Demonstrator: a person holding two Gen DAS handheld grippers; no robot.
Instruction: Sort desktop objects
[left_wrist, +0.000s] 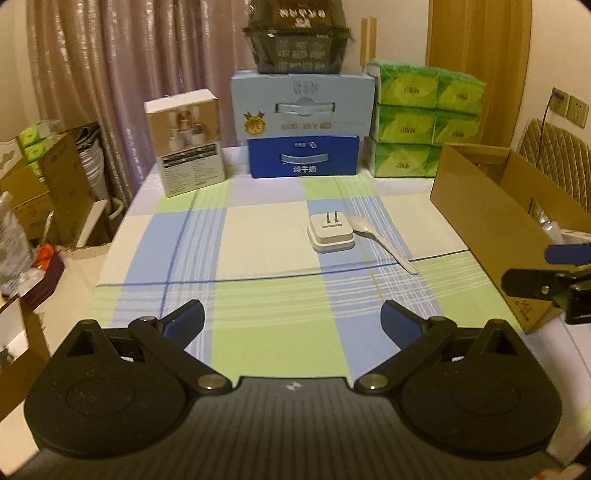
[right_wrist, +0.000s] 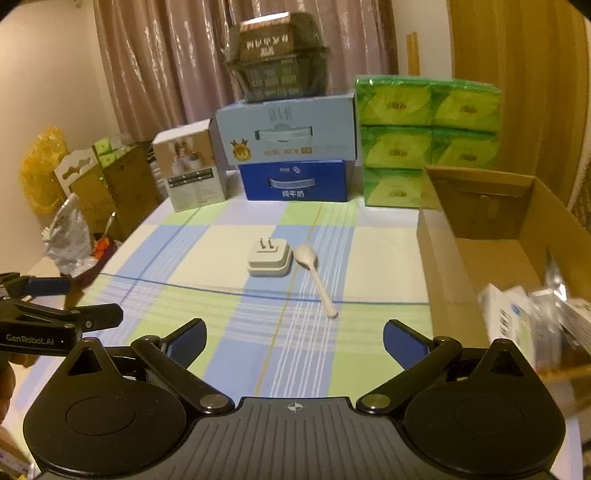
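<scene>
Both grippers are tilting downward over the checked tablecloth (left_wrist: 258, 236): left gripper (left_wrist: 292, 319) and right gripper (right_wrist: 294, 338) spread wide, empty, facing the plug adapter (right_wrist: 269, 257) and spoon (right_wrist: 314, 271).

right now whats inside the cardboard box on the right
In the cardboard box, a blurred white and blue package and crinkly silvery wrapping lie at its near end. Its near wall hides the bottom there.

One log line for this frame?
left gripper: open, empty | right gripper: open, empty | plug adapter, spoon: on tablecloth | cardboard box: part-filled
</scene>
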